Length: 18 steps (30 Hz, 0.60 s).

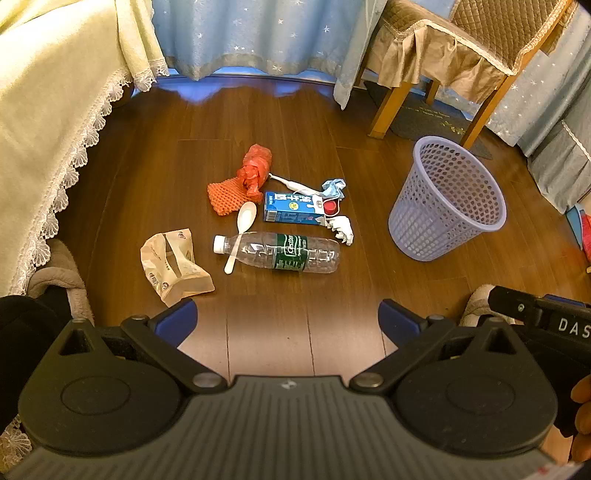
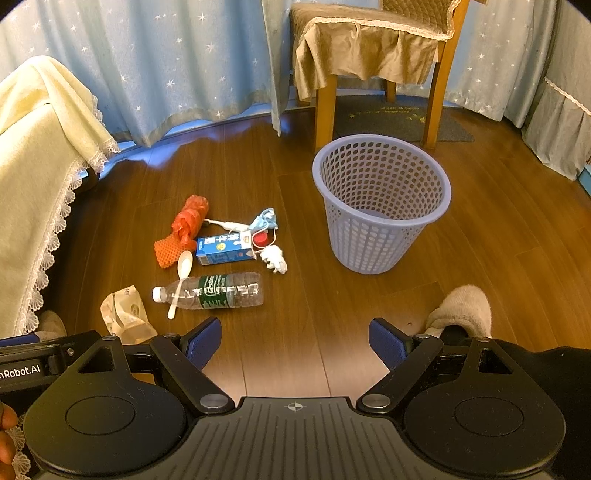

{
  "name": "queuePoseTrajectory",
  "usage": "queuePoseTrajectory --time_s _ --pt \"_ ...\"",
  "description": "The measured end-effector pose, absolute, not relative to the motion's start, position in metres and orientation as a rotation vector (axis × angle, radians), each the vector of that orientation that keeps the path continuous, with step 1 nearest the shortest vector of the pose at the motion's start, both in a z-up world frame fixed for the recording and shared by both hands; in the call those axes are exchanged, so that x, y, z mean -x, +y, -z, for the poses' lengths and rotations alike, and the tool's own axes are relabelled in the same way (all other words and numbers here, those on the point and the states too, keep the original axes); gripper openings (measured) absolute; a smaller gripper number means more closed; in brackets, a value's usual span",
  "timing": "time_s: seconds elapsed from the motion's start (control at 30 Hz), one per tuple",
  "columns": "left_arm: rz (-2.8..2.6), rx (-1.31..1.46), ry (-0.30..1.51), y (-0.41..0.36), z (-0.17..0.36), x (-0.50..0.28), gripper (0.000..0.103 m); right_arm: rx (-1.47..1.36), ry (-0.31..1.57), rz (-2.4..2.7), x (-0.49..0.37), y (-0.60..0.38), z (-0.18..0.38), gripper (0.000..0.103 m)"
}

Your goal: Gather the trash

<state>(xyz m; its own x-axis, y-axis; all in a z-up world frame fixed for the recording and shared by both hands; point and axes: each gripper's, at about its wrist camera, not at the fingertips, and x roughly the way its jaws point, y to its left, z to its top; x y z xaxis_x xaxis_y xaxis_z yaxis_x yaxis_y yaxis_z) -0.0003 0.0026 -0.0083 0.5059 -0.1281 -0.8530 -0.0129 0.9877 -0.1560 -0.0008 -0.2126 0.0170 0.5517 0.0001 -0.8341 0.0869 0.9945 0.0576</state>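
Trash lies scattered on the wooden floor: a clear plastic bottle (image 1: 280, 252) (image 2: 214, 291), a white spoon (image 1: 242, 229) (image 2: 181, 277), a blue carton (image 1: 291, 207) (image 2: 224, 249), a red bag (image 1: 255, 168) (image 2: 189, 220), orange foam netting (image 1: 221, 197) (image 2: 165, 253), a crumpled paper bag (image 1: 173, 266) (image 2: 123, 314), white tissue (image 1: 341, 228) (image 2: 274, 258) and a blue mask (image 1: 333, 187) (image 2: 265, 218). A lilac mesh bin (image 1: 448, 201) (image 2: 380, 201) stands to their right. My left gripper (image 1: 287, 321) and right gripper (image 2: 294, 339) both hover open and empty, short of the pile.
A bed with a cream lace-edged cover (image 1: 48, 122) (image 2: 33, 177) borders the left. A wooden chair (image 1: 454, 62) (image 2: 373, 62) and star-patterned curtains (image 1: 255, 33) stand behind. The person's slippered feet (image 2: 461, 308) (image 1: 59, 280) rest on the floor near the grippers.
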Motion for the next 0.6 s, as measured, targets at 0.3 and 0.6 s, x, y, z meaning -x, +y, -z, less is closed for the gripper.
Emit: queuePoseTrajectory --time_s 0.3,0.6 --pt "0.070 0.150 1.045 0.0017 0.0095 -0.0016 0.102 -0.095 0.989 0.053 0.0003 -0.2127 -0.0147 0.085" --pt "0.070 0.149 1.049 0.0001 0.0091 -0.0030 0.102 -0.096 0.992 0.053 -0.0013 -0.2131 -0.0127 0.085"
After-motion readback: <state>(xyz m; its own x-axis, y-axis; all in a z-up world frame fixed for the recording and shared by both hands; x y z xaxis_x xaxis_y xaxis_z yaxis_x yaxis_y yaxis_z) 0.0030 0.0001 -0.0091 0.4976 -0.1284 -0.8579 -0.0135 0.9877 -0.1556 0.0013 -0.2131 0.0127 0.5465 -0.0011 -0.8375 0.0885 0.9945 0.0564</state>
